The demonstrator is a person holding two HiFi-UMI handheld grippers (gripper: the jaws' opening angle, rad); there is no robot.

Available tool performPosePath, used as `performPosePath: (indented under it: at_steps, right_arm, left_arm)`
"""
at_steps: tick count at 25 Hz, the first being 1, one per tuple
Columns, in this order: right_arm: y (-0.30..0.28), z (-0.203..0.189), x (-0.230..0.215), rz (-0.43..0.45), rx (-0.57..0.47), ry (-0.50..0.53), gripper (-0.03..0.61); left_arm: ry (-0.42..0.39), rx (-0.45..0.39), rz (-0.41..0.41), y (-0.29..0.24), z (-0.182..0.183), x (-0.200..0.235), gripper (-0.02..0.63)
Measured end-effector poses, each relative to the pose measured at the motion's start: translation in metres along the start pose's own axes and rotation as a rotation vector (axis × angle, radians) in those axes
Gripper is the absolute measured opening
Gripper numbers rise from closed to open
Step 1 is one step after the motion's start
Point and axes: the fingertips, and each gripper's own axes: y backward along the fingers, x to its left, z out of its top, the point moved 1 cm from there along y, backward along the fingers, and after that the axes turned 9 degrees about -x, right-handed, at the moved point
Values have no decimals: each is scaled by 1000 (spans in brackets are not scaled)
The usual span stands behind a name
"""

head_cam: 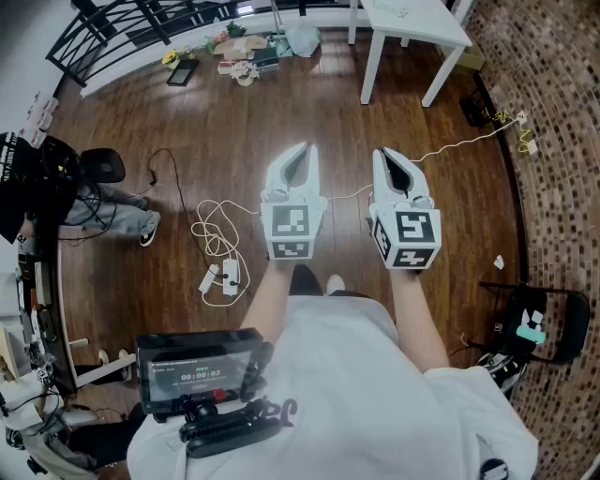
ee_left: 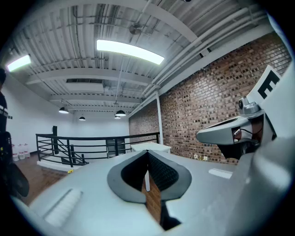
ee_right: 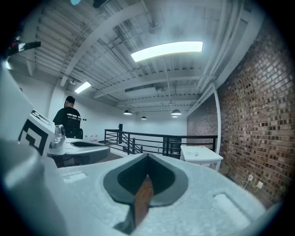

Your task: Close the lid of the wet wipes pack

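Observation:
No wet wipes pack shows in any view. In the head view my left gripper and my right gripper are held side by side at chest height over the wooden floor, both pointing ahead. Each one has its jaws closed tip to tip with nothing between them. The left gripper view looks past my left gripper into the room, with the right gripper beside it. The right gripper view shows my right gripper shut and empty, and the left gripper at its left.
A white table stands ahead at the right, by the brick wall. Cables and a power strip lie on the floor at the left. A black railing and a pile of items are at the back. A person in black stands left; a black chair is right.

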Motion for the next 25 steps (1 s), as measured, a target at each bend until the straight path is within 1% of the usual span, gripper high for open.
performPosePath:
  at_steps: [5, 11, 13, 16, 19, 22, 25]
  right_arm:
    - [-66, -19, -22, -13, 27, -19, -9]
    - [-180, -44, -37, -45, 47, -1, -9]
    - [-224, -43, -44, -57, 40, -3, -9]
    - [-288, -33, -59, -82, 25, -18, -9]
    - [-333, -33, -68, -93, 39, -2, -9]
    - [-375, -41, -76, -105, 78, -2, -9]
    - [-408, -50, -97, -141, 119, -15, -9]
  left_arm:
    - [1, 8, -24, -65, -18, 24, 17]
    - [21, -10, -72, -167, -47, 86, 18]
    - [17, -19, -88, -205, -49, 112, 18]
    - [4, -40, -127, -261, -39, 144, 18]
    - [37, -59, -150, -305, -40, 166, 18]
    - [71, -33, -173, -347, -55, 188, 18]
    - [83, -6, -209, -385, -67, 196, 18]
